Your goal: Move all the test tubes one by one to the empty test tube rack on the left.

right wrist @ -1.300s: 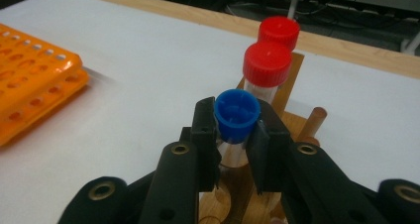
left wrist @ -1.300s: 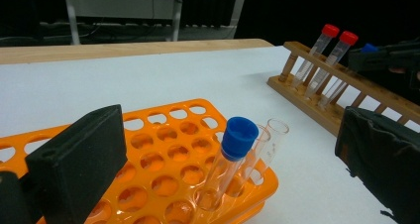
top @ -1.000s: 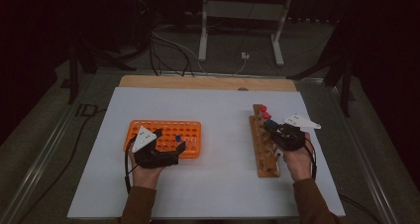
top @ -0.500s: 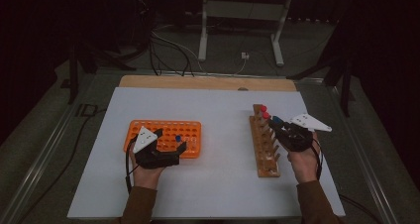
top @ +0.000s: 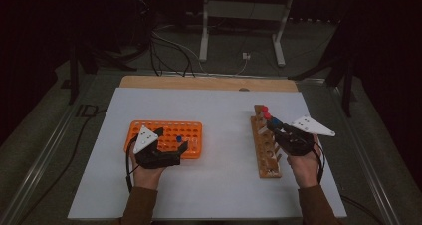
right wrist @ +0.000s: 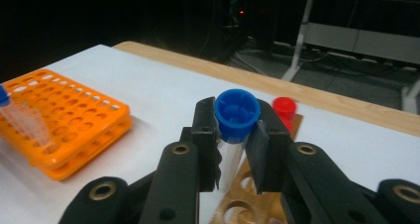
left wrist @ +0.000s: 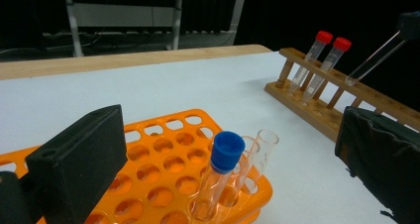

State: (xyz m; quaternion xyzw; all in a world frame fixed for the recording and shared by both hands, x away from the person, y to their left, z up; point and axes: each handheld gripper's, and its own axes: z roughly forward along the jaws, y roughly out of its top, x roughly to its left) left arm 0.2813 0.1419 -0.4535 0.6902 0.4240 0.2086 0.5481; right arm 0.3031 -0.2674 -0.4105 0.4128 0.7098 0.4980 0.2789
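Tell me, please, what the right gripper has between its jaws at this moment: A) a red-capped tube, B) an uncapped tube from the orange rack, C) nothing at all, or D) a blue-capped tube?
D: in the right gripper view, the right gripper has its jaws closed on the clear body of the blue-capped tube, just under the cap and above the wooden rack.

The white table (top: 214, 135) is lit evenly from above, while the room in the upper frame is left almost black. Soft shadows are cast beneath objects. Nearby black tool parts are blurred.
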